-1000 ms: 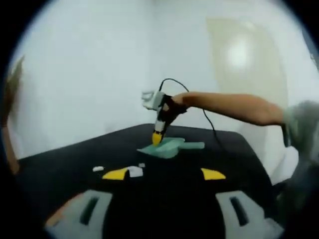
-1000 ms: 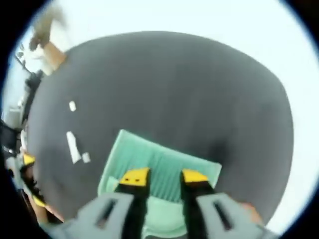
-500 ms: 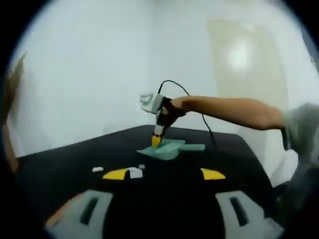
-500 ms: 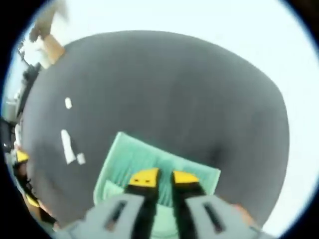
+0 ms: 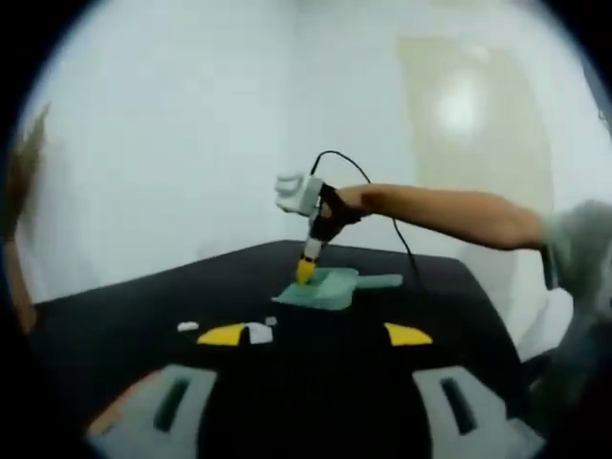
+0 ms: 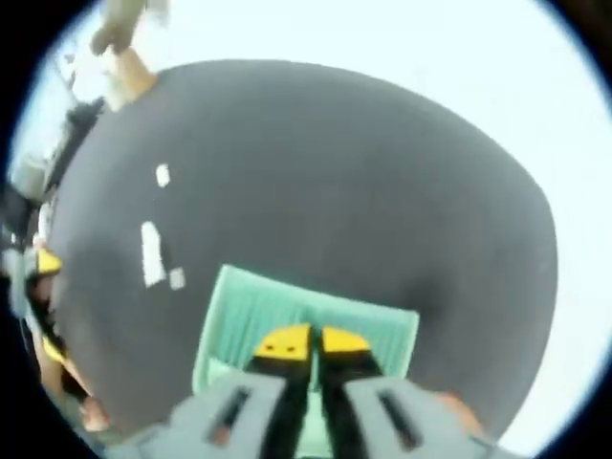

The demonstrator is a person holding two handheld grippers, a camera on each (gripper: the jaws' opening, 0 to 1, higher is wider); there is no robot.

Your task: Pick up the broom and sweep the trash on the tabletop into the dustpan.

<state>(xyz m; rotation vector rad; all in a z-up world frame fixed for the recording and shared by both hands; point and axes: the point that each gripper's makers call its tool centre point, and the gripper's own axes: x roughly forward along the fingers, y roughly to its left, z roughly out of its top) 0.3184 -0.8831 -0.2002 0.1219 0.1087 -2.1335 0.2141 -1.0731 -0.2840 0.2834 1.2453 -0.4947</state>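
right gripper view | right gripper (image 6: pixel 305 341) fingers nearly together over green dustpan (image 6: pixel 251 308) | left gripper (image 5: pixel 316 334) fingers apart, empty

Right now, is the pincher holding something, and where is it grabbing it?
Yes. The right gripper is shut on the green dustpan, near where its handle begins. The left gripper holds nothing.

A round black tabletop (image 6: pixel 363 191) carries everything. A green dustpan (image 6: pixel 382 325) lies flat on it near one edge, its ribbed tray facing the middle of the tabletop; in the left gripper view the dustpan (image 5: pixel 330 287) sits toward the far side. Three small white scraps of trash (image 6: pixel 151 253) lie scattered on the dark surface just beside the dustpan, apart from it.
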